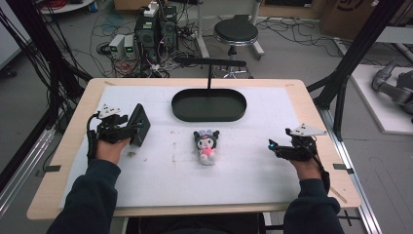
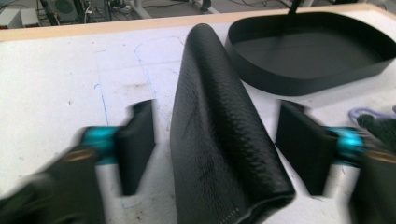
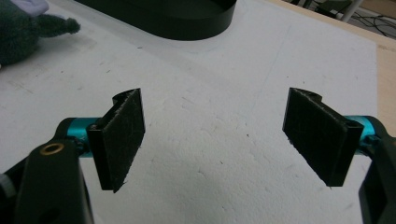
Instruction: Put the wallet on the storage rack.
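A black grained-leather pouch (image 1: 140,123) (image 2: 219,126) stands on edge on the white mat at the left. My left gripper (image 1: 133,131) (image 2: 215,149) straddles it, one pad on each side with a gap between each pad and the leather, so it is open. At the right of the mat my right gripper (image 1: 272,146) (image 3: 215,135) hovers low, open, with bare mat between its pads. A dark plush toy (image 1: 207,145) (image 3: 18,32) with a pink body lies in the middle of the mat.
A black oval tray (image 1: 181,113) (image 2: 299,79) (image 3: 187,23) sits at the back centre of the mat, with a thin black T-shaped stand (image 1: 210,64) rising from it. The wooden table edge (image 1: 311,112) frames the mat. A stool and cables are on the floor beyond.
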Action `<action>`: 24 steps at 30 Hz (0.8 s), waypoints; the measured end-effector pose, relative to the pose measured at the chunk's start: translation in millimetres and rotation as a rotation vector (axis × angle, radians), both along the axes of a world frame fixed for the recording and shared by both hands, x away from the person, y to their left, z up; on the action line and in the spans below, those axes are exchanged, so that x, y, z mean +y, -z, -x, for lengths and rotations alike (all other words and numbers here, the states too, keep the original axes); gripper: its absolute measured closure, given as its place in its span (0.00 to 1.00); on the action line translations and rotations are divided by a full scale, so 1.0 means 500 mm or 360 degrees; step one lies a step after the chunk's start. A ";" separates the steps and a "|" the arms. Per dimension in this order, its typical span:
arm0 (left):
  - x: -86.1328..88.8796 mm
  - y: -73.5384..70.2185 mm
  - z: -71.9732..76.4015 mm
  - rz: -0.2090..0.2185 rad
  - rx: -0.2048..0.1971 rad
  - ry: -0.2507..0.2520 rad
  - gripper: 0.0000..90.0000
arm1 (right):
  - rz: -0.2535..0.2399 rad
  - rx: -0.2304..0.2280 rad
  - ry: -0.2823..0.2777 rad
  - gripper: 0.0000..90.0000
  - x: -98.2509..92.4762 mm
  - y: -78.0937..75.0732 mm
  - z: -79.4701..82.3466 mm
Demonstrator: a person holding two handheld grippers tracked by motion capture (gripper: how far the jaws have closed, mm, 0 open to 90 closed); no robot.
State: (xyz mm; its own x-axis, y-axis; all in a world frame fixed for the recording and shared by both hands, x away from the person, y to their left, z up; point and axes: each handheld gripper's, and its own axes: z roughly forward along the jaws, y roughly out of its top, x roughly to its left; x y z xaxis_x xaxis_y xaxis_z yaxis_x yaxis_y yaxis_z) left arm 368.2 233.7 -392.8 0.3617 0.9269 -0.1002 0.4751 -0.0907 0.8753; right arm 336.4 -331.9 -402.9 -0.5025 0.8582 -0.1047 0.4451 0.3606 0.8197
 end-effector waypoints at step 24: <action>-0.050 -0.139 -0.088 0.0077 -0.0281 0.0163 0.85 | -0.0046 -0.0007 0.0004 0.24 -0.005 -0.002 -0.010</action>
State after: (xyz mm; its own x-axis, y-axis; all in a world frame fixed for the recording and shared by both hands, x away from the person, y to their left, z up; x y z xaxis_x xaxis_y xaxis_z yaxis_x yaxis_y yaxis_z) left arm 412.2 208.9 -323.2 0.4694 0.8801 -0.0707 0.3046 -0.0862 0.9486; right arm 341.3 -334.6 -402.1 -0.4998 0.8622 -0.0821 0.4423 0.3355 0.8318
